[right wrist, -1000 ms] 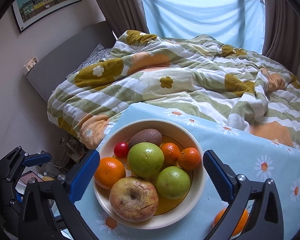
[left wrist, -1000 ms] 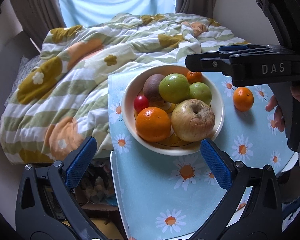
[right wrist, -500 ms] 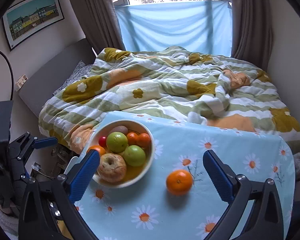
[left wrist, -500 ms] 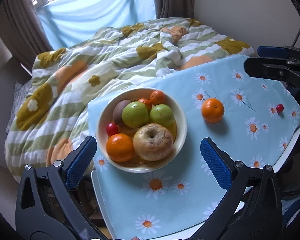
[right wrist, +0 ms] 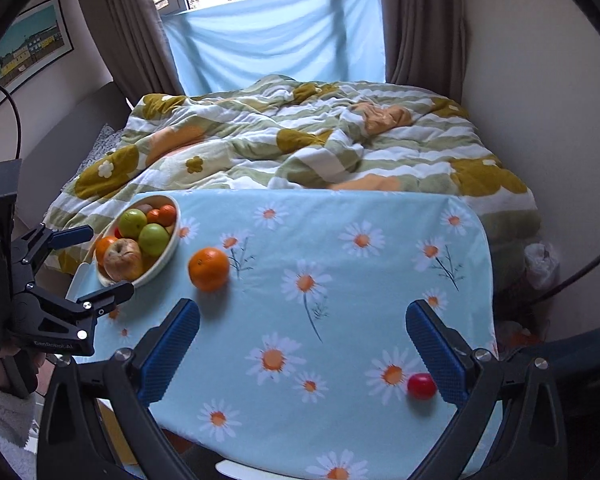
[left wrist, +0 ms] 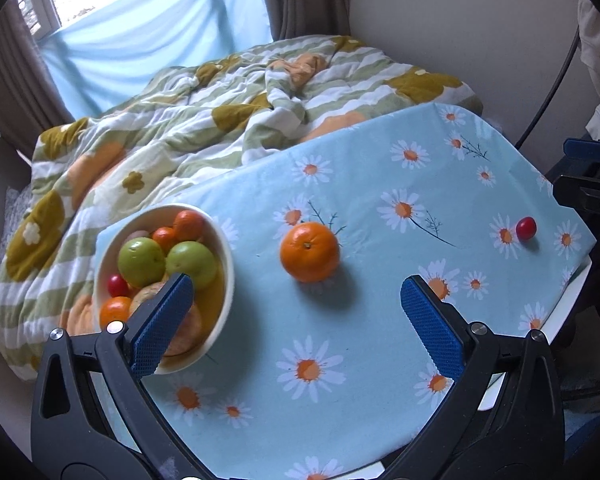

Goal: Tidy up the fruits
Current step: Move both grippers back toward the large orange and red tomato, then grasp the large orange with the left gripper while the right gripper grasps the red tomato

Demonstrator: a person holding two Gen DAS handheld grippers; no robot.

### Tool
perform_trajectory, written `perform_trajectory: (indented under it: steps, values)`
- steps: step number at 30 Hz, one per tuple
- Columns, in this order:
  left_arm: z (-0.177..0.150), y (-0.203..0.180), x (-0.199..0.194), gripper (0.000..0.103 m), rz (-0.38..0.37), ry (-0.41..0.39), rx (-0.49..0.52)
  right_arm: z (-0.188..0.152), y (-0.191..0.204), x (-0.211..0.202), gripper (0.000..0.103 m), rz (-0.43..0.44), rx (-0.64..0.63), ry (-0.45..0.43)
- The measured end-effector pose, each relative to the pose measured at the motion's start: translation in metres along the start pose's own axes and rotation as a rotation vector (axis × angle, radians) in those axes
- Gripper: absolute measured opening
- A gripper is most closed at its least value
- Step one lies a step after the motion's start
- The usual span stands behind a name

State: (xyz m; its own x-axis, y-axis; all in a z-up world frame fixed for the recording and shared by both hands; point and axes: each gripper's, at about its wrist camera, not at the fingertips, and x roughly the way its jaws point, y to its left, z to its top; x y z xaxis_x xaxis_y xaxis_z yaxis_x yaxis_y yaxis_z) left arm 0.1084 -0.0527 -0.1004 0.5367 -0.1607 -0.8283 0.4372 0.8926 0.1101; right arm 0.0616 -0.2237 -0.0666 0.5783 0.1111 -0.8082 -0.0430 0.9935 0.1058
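Left gripper [left wrist: 296,312] and right gripper [right wrist: 302,346], jaws apart and empty, hover over the daisy-print blue worktop [right wrist: 340,280]. A loose round orange [left wrist: 309,251] and small red cherry tomato [right wrist: 421,385] lie outside the white ceramic fruit bowl [left wrist: 220,240], apparently awaiting collection.

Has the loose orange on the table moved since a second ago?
No. The orange sits beside the same sprigged daisy on the tablecloth, right of the bowl, as half a second ago; only the cameras pulled back.

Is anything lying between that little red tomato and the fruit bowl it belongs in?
The loose orange sits roughly between the tomato and the bowl; otherwise only bare tablecloth.
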Motion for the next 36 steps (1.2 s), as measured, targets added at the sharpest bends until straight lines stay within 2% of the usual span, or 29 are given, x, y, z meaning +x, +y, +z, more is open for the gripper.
perform_trajectory:
  steps: [8,17,20,27,29,33,36]
  values:
    - [-0.003,-0.024,0.049,0.103,0.02,0.034,-0.021,-0.042,-0.067,0.019,0.103,-0.064,0.107,0.044]
    - [0.0,-0.021,0.098,0.103,0.066,0.038,-0.02,-0.081,-0.084,0.057,0.103,-0.098,0.139,0.089]
    - [0.001,-0.018,0.11,0.094,0.069,0.057,-0.02,-0.089,-0.083,0.065,0.103,-0.102,0.14,0.09]
    - [0.0,-0.012,0.128,0.08,0.051,0.085,-0.036,-0.09,-0.072,0.07,0.098,-0.192,0.04,0.072]
    - [0.0,-0.011,0.132,0.068,0.052,0.094,-0.037,-0.089,-0.068,0.071,0.088,-0.196,0.018,0.068]
    - [0.001,-0.008,0.134,0.065,0.053,0.096,-0.055,-0.089,-0.07,0.077,0.078,-0.19,0.038,0.085]
    - [-0.001,-0.01,0.133,0.065,0.061,0.096,-0.048,-0.089,-0.074,0.079,0.077,-0.202,0.053,0.09]
